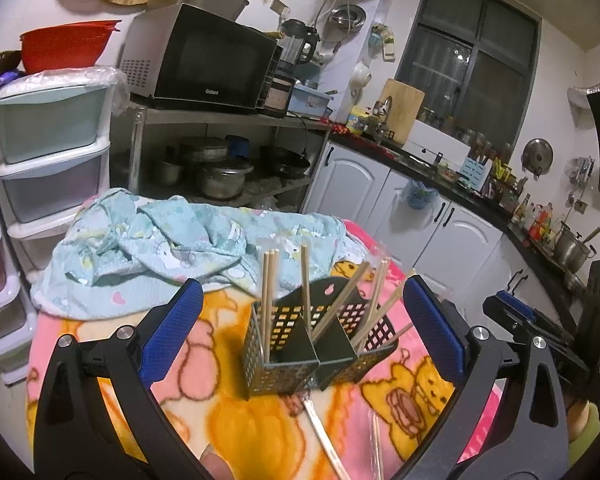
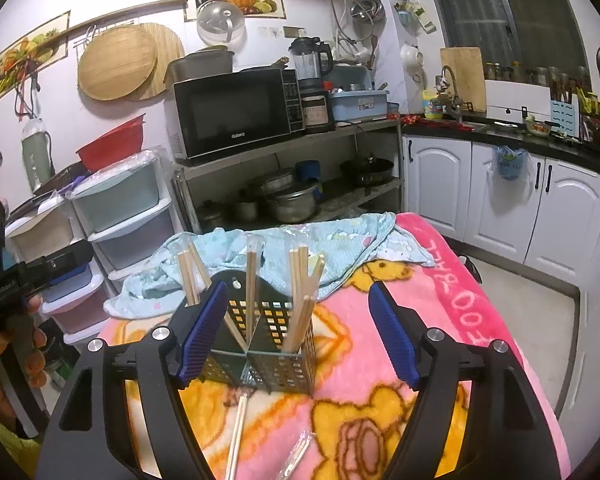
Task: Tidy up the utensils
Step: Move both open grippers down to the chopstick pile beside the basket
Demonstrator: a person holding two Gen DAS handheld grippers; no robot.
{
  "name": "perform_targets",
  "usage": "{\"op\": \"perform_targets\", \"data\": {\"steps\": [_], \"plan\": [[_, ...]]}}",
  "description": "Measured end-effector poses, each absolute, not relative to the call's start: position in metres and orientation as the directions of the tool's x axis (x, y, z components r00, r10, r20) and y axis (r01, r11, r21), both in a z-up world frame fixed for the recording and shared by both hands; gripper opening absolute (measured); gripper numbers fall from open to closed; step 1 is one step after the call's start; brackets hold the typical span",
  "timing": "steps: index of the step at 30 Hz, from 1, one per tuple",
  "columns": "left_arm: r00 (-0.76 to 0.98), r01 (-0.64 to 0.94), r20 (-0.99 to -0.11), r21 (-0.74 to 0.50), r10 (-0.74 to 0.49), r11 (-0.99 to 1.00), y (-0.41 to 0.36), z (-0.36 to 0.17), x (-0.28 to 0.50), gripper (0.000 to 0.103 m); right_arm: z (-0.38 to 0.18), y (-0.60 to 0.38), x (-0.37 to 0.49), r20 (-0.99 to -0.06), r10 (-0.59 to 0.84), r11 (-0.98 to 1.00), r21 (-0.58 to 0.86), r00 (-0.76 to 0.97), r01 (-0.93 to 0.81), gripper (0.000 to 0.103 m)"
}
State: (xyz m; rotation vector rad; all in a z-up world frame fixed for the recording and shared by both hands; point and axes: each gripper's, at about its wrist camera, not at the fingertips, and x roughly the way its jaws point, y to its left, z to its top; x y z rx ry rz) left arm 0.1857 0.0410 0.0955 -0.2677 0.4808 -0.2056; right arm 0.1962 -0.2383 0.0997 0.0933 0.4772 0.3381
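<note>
Several chopsticks (image 2: 252, 288) already stand in the caddy (image 2: 268, 344); both my left gripper (image 1: 300, 328) and right gripper (image 2: 300, 332) hang released, empty; next, I'd grasp the loose pair (image 2: 236, 428) on the blanket (image 2: 440, 320).

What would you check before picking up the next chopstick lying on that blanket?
1. Left gripper open and holding nothing: ok.
2. Right gripper open and holding nothing: ok.
3. Utensil holder standing upright on the blanket: ok.
4. Loose chopstick in front of the holder, free of other things: ok.
5. Room left in the holder's compartments: ok, the chopsticks in it stand loosely with gaps.
6. Plastic wrapper beside the loose chopstick, whether it holds a chopstick: cannot tell.
</note>
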Motion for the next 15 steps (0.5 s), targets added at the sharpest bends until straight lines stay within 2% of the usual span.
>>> {"op": "perform_targets", "data": {"steps": [15], "plan": [[0.839,0.142,-0.473,-0.285,-0.268,0.948,0.03,0.075,0.176,0.092,0.082,-0.237,0.183,-0.48,0.336,0.941,0.149,0.81,-0.302,0.073]]}}
